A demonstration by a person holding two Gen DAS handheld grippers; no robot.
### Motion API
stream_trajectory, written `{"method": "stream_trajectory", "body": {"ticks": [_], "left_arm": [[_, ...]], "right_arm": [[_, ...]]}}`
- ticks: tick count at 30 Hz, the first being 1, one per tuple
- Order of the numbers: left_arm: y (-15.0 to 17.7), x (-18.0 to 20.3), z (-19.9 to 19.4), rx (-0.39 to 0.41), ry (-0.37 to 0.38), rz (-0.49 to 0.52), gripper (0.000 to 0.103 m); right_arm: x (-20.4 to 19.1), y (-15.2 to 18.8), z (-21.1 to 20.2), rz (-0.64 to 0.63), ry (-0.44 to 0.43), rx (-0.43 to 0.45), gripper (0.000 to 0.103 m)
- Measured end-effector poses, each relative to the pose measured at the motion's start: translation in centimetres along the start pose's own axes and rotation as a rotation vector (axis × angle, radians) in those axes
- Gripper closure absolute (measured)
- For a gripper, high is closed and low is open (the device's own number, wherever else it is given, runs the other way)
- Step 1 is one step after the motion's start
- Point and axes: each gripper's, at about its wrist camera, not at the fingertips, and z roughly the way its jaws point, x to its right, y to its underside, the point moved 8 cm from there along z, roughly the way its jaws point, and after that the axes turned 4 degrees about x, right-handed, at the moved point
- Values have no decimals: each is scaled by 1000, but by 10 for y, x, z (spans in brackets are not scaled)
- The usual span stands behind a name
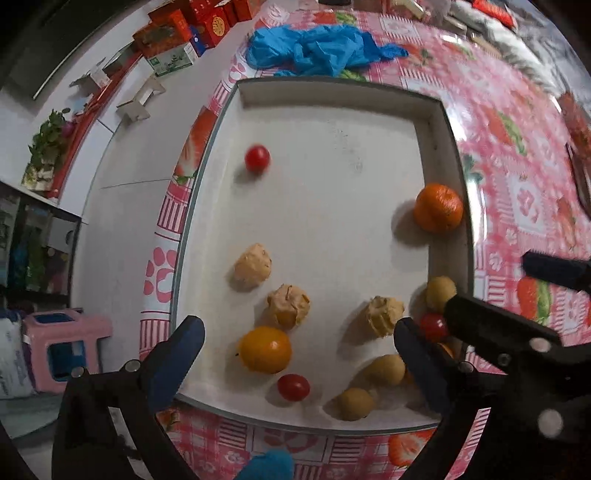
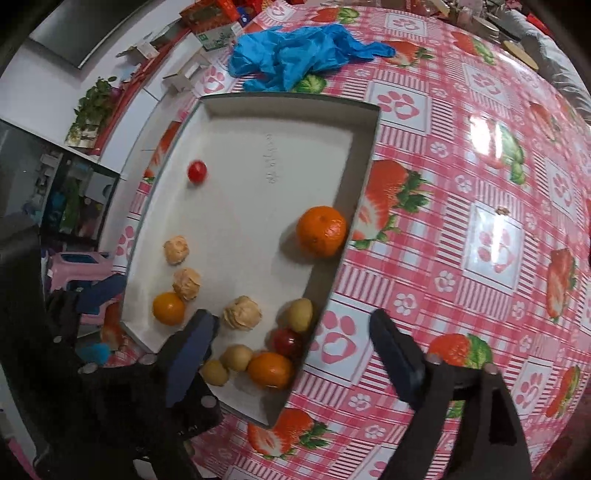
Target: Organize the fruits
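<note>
A shallow white tray point(image 1: 332, 86) lies on the pink strawberry tablecloth and holds several loose fruits. A mandarin point(image 1: 438, 207) rests against its right wall and a cherry tomato point(image 1: 257, 158) sits alone at the far left. Three papery husked fruits point(image 1: 289, 305), a yellow-orange fruit point(image 1: 265, 349), another tomato point(image 1: 293, 386) and pale round fruits point(image 1: 356, 403) lie near the front. My left gripper point(image 1: 299, 328) hangs open above the husked fruits, holding nothing. My right gripper point(image 2: 293, 321) is open over the tray's near right corner, above a small orange point(image 2: 269, 369) and a dark red fruit point(image 2: 287, 341).
A crumpled blue plastic bag point(image 1: 317, 48) lies just behind the tray. Red and green boxes point(image 1: 177, 33) stand on a white ledge at the far left. A pink stool point(image 1: 62, 347) sits on the floor below the table's left edge. Tablecloth point(image 2: 480, 221) stretches to the right.
</note>
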Motion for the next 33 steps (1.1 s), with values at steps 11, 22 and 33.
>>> {"method": "stream_trajectory", "body": {"ticks": [11, 22, 33], "left_arm": [[6, 14, -5, -13, 36, 6, 0], [11, 21, -8, -24, 29, 28, 0], [17, 27, -11, -25, 15, 60, 0]], "right_arm": [[23, 12, -9, 4, 88, 14, 0], [23, 22, -10, -1, 101, -14, 0], [26, 23, -9, 2, 121, -20, 0]]}}
